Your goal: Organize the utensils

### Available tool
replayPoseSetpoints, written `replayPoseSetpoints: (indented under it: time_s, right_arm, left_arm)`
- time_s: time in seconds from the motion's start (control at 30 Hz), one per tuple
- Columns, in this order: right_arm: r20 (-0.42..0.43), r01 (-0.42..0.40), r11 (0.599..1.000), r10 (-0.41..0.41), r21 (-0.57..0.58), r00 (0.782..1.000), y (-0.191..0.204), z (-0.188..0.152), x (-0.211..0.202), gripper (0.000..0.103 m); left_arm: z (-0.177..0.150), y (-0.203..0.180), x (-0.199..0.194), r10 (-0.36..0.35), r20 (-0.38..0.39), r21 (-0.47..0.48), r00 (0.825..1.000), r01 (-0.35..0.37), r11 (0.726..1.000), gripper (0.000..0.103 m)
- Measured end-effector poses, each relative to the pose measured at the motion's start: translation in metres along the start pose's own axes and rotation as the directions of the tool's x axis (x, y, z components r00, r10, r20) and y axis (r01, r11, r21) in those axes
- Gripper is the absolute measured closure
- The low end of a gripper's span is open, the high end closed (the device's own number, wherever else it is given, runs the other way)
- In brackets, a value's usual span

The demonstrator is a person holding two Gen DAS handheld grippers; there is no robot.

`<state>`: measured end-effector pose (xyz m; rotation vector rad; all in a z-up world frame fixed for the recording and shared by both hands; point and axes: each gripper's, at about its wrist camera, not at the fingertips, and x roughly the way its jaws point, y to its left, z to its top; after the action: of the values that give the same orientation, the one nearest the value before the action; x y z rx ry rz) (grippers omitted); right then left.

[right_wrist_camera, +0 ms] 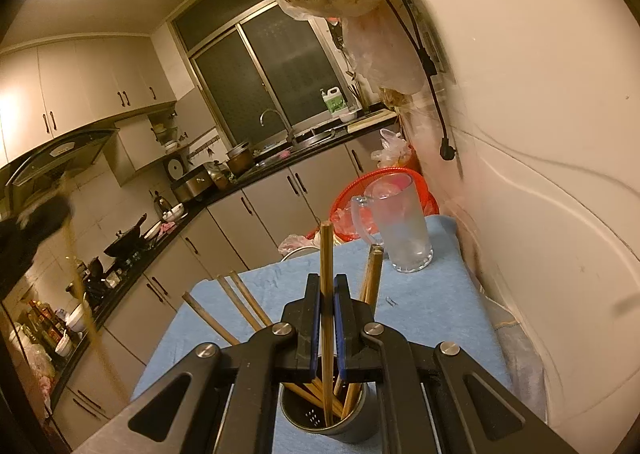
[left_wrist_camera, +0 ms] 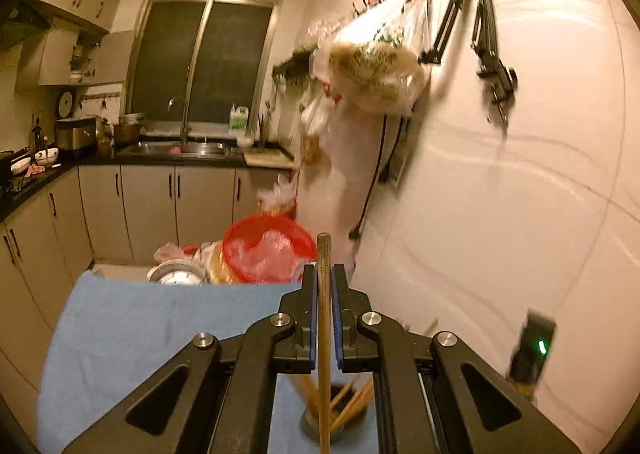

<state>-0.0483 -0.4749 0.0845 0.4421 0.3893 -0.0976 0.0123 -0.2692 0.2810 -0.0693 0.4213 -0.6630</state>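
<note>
My left gripper (left_wrist_camera: 324, 274) is shut on one wooden chopstick (left_wrist_camera: 324, 318) and holds it upright over a dark round holder (left_wrist_camera: 340, 420) that has several chopsticks in it. My right gripper (right_wrist_camera: 329, 286) is shut on another wooden chopstick (right_wrist_camera: 326, 254), its lower end inside the metal chopstick holder (right_wrist_camera: 328, 420), which stands on the blue towel (right_wrist_camera: 420, 314). Several more chopsticks (right_wrist_camera: 240, 306) lean out of the holder. The left gripper shows blurred at the left edge of the right wrist view (right_wrist_camera: 36, 217) with its chopstick hanging down.
A clear plastic pitcher (right_wrist_camera: 404, 225) stands at the towel's far right. A red basket (left_wrist_camera: 268, 246) with plastic bags sits behind the table. The white wall (left_wrist_camera: 520, 193) is close on the right, with hanging bags (left_wrist_camera: 372, 61) and a cable. Kitchen counters run along the left and back.
</note>
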Motion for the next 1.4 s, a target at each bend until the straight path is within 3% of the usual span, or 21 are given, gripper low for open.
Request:
replayPoseSetpoints:
  time_s: [0.3,0.67,0.77,0.9,1.13,1.23,1.33,1.37,1.4]
  right_arm:
    - [0.005,0.017,1.000,-0.016,-0.019,1.000,-0.003,0.000,0.003,0.097]
    - [-0.023,0.018,1.000,-0.018,-0.001,1.000,-0.008,-0.006,0.012,0.095]
    - [-0.028,0.017,1.000,-0.016,0.008,0.999,-0.010,-0.006,0.010,0.095]
    - [-0.016,0.022,1.000,-0.022,0.022,1.000,-0.012,-0.001,0.001,0.094]
    - [0.050,0.018,0.998,-0.021,0.056,0.999,-0.012,0.002,-0.038,0.092]
    - [0.066,0.006,0.999,-0.008,0.038,0.998,-0.001,-0.009,-0.057,0.084]
    - [0.045,-0.027,1.000,0.027,-0.001,0.999,0.018,-0.032,-0.065,0.063]
    - [0.031,-0.039,0.999,0.040,-0.019,0.999,0.026,-0.040,-0.065,0.049]
    - [0.016,-0.053,0.998,0.054,-0.043,0.998,0.035,-0.050,-0.064,0.042]
  left_arm:
    - [-0.018,-0.004,0.056,0.058,0.093,-0.041,0.994,-0.055,0.998,0.096]
    - [-0.055,-0.001,0.086,0.092,0.001,-0.005,0.996,-0.092,0.996,0.096]
    - [-0.059,0.002,0.089,0.068,-0.037,-0.014,0.997,-0.068,0.998,0.095]
    - [-0.056,0.004,0.078,0.050,-0.048,-0.023,0.998,-0.051,0.998,0.082]
    - [-0.050,0.012,0.021,0.053,0.021,-0.035,0.998,-0.053,0.998,0.061]
    - [-0.054,0.024,-0.003,0.069,0.033,-0.047,0.997,-0.068,0.997,0.059]
    - [-0.070,0.039,-0.025,0.099,0.014,-0.049,0.995,-0.098,0.994,0.054]
    - [-0.077,0.045,-0.031,0.116,-0.001,-0.044,0.993,-0.116,0.992,0.053]
    - [-0.084,0.051,-0.036,0.128,-0.012,-0.042,0.992,-0.128,0.991,0.053]
